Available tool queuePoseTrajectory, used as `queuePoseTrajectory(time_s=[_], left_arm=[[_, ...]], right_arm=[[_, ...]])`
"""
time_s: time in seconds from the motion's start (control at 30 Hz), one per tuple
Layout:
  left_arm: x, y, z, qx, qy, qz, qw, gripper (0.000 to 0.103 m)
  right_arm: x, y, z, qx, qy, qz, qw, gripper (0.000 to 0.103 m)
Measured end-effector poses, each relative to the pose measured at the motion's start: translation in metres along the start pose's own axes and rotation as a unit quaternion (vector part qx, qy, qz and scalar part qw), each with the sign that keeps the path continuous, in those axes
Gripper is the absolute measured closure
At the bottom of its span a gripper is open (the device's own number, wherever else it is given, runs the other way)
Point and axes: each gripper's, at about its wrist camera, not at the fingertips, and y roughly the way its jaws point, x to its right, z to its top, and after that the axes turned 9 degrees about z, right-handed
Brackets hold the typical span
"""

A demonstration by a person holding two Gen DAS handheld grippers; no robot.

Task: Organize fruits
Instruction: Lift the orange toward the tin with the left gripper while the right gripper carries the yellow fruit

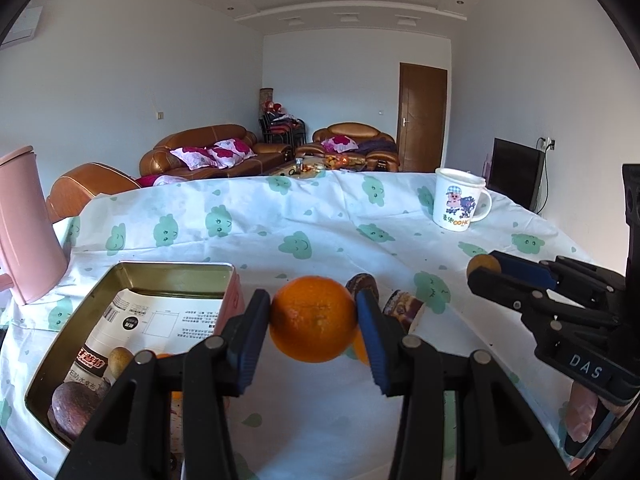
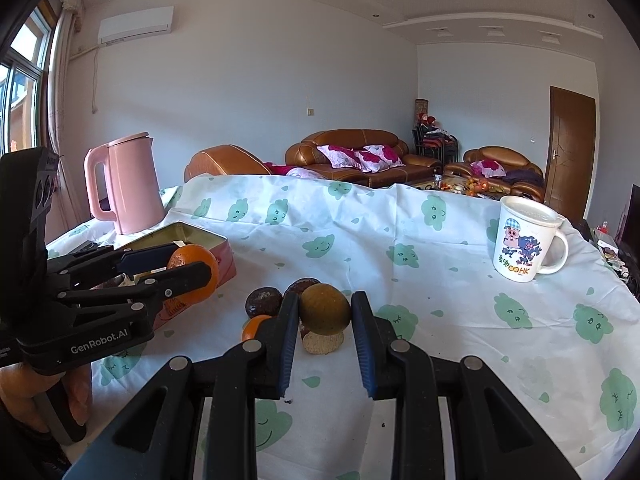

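Observation:
My left gripper [image 1: 313,312] is shut on a big orange [image 1: 314,332], held above the cloth just right of an open metal tin [image 1: 176,270]. A brown wrinkled fruit [image 1: 74,404] and a small yellowish one [image 1: 120,360] lie in the tin. My right gripper [image 2: 325,304] is shut on an olive-brown round fruit [image 2: 325,314]. Below and behind it on the cloth lie two dark fruits [image 2: 262,300], a small orange [image 2: 252,330] and a tan cut piece [image 2: 323,343]. The right wrist view shows the left gripper [image 2: 194,260] with its orange [image 2: 200,280] beside the tin [image 2: 208,240].
A pink kettle [image 2: 128,184] stands behind the tin at the table's left. A white cartoon mug [image 2: 524,238] stands at the far right. The table wears a white cloth with green clouds [image 2: 440,280]. Sofas and a door are beyond.

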Motion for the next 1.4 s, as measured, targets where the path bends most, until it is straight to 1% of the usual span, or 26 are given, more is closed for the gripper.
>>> queuePoseTrajectory(time_s=[0.4, 0.6, 0.9, 1.03, 1.17, 1.4], left_arm=[[-0.001, -0.012, -0.001, 0.033, -0.005, 0.013, 0.9993, 0.056], [-0.002, -0.01, -0.001, 0.022, -0.007, 0.0, 0.9997, 0.056], [-0.008, -0.013, -0.002, 0.011, -0.017, -0.01, 0.9997, 0.056], [-0.016, -0.019, 0.001, 0.015, -0.02, -0.008, 0.9996, 0.056], [-0.029, -0.022, 0.004, 0.018, -0.026, 0.001, 0.9995, 0.056], [-0.068, -0.023, 0.008, 0.012, -0.047, 0.029, 0.9984, 0.056]], right_arm=[[-0.003, -0.014, 0.0, 0.035, -0.01, -0.005, 0.999, 0.075], [-0.007, -0.011, 0.0, 0.028, -0.018, -0.011, 0.999, 0.075], [-0.022, -0.003, 0.007, 0.02, -0.022, 0.009, 1.0, 0.075], [-0.028, 0.004, 0.015, 0.017, -0.012, 0.028, 0.999, 0.075], [-0.044, 0.013, 0.024, 0.015, -0.029, 0.036, 0.999, 0.075], [-0.074, 0.035, 0.035, 0.006, -0.051, 0.063, 0.997, 0.075]])
